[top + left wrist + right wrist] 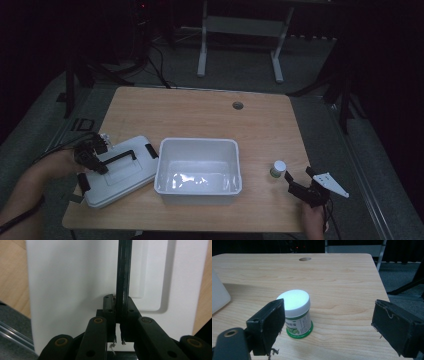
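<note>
Jaws of the left gripper are clamped on the black handle of the white lid; in the left gripper view the thin bar runs up from between the pads toward 12 o'clock across the lid's top. In the high view that gripper sits over the lid at the table's 8 o'clock, with the left hand and forearm coming in from the lower left corner, wrist bent inward and the gripper pointed down and toward the bin. The lid lies flat on the table, its right edge just beside the bin's left wall (whether they touch is hard to tell in the dim light).

The right gripper has its jaws wide apart and holds nothing. A small jar, white cap and green label, stands upright between them, close by the left pad; whether the two touch I cannot tell. In the high view the right gripper lies low at 4 o'clock, aimed toward 10 o'clock at the jar, the right hand cut off by the bottom edge.

The label's print is too small to read. Each forearm is cut by the frame, and the left gripper's pads are mostly hidden behind its own linkage.

The table is pale wood with a round cable hole near 12 o'clock. Beyond it is a dark room with grey floor, cables and a white frame stand.
</note>
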A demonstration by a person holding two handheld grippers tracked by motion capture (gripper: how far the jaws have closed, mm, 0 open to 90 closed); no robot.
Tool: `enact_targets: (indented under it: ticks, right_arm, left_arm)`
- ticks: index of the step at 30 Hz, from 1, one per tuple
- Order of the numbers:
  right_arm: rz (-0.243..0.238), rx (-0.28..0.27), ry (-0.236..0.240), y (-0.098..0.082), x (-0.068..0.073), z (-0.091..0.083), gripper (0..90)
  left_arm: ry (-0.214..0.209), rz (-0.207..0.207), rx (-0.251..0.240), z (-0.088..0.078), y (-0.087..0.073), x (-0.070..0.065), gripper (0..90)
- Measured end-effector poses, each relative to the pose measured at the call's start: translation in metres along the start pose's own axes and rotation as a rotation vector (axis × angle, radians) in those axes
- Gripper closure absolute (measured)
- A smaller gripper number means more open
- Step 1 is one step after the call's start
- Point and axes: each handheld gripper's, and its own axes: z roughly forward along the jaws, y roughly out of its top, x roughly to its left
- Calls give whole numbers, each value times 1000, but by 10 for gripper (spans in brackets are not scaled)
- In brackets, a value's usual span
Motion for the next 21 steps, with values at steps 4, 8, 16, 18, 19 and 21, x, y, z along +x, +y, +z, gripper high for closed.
enact_targets:
  ticks: [4, 8, 16, 18, 19, 21]
  right_arm:
    - [1, -1, 3, 0, 0, 0, 110]
    - [1, -1, 5, 0, 0, 0, 110]
    - [1, -1, 7, 0, 0, 0, 110]
    - [-1, -1, 6, 0, 0, 0, 110]
    - [-1, -1, 7, 0, 0, 0, 110]
    - [0, 0, 7, 0, 0, 0, 110]
  left_arm:
    - [-7, -16, -14, 3, 3, 4, 834]
    - [0, -9, -9, 11, 4, 5, 834]
    - [-19, -19, -9, 17, 4, 8, 832]
    - [-18, -20, -9, 17, 4, 8, 832]
    - [-22, -24, -16, 17, 3, 8, 831]
    - [-23, -30, -28, 17, 1, 9, 830]
